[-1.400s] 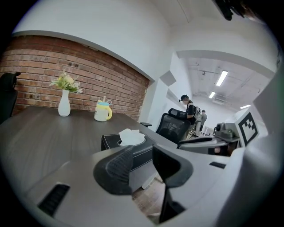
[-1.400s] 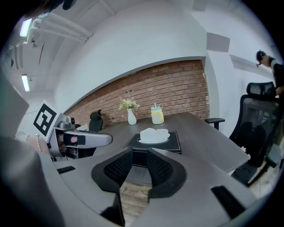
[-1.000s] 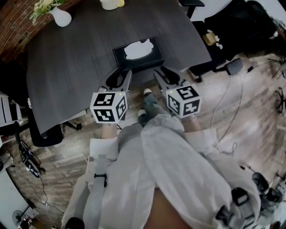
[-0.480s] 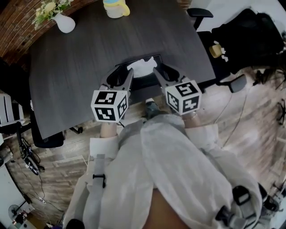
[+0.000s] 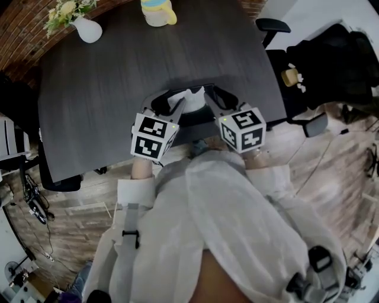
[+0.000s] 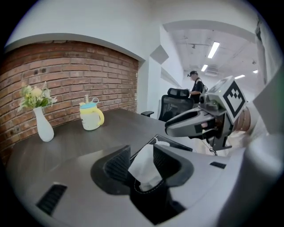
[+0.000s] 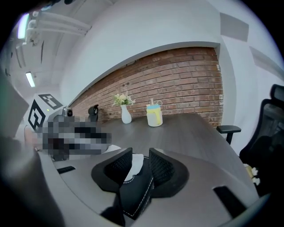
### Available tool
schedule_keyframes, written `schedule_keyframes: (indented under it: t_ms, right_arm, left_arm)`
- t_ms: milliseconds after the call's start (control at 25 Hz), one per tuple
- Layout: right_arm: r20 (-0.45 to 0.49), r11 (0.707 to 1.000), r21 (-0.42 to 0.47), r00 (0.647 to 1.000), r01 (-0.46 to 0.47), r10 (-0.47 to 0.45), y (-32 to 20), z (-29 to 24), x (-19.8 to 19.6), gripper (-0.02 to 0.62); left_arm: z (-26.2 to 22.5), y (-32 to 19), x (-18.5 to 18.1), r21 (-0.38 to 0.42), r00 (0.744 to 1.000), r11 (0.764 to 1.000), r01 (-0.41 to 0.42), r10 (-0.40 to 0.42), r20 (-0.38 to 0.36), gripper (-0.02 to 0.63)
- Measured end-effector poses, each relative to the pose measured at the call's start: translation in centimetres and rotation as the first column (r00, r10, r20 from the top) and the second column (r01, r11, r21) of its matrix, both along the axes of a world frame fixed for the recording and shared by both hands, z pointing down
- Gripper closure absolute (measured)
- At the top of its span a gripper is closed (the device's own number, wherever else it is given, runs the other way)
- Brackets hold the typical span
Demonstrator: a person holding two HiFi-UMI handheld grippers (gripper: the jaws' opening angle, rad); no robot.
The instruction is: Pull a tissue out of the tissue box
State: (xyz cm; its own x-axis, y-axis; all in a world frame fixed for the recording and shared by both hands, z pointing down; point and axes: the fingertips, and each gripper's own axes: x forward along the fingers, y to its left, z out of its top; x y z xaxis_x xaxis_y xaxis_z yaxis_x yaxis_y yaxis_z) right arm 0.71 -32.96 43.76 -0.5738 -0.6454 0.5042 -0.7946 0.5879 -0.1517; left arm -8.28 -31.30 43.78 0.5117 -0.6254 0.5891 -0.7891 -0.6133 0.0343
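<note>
A black tissue box [image 5: 192,113] lies near the front edge of the dark table [image 5: 106,89], with a white tissue [image 5: 193,93] sticking up from its slot. Both grippers reach over it from my side. My left gripper [image 5: 169,102] has its jaws opening; in the left gripper view [image 6: 141,151] the tissue [image 6: 144,166] stands between the pads with gaps on both sides. My right gripper [image 5: 217,97] is open over the box's right end; in its own view [image 7: 140,154] a corner of the box [image 7: 133,197] and a bit of tissue [image 7: 134,165] lie between its jaws.
A white vase with flowers [image 5: 89,28] and a yellow cup [image 5: 157,12] stand at the table's far side. Office chairs [image 5: 273,26] stand to the right of the table. A person [image 6: 195,84] stands far off in the room.
Both grippers have moved forward from the table's front edge over the tissue box. The left jaws now straddle the tissue.
</note>
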Motion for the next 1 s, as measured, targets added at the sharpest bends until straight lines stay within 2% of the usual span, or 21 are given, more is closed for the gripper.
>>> schedule_keyframes:
  t_ms: [160,520,760,1000]
  right_arm:
    - [-0.001,1.000,-0.005,1.000,-0.031,0.031,-0.2,0.6,0.9,0.499]
    - [-0.004,0.997,-0.056,0.998,-0.061,0.061,0.3,2.3,2.2,0.499]
    - [-0.004,0.994,-0.088,0.998,-0.068,0.068,0.8,3.4,2.3,0.499]
    - [-0.005,0.991,-0.109,0.997,-0.072,0.072,0.8,4.1,2.5,0.499]
  left_arm:
    - [0.8,-0.1,0.7,-0.026,0.997,0.997,-0.074,0.074,0.028,0.465]
    - [2.1,-0.5,1.0,-0.064,0.994,0.993,-0.094,0.098,0.056,0.465]
    - [2.5,-1.0,1.5,-0.095,0.998,0.993,-0.066,0.065,-0.009,0.465]
    - [2.6,-1.3,1.8,-0.102,0.996,0.991,-0.085,0.085,-0.008,0.466]
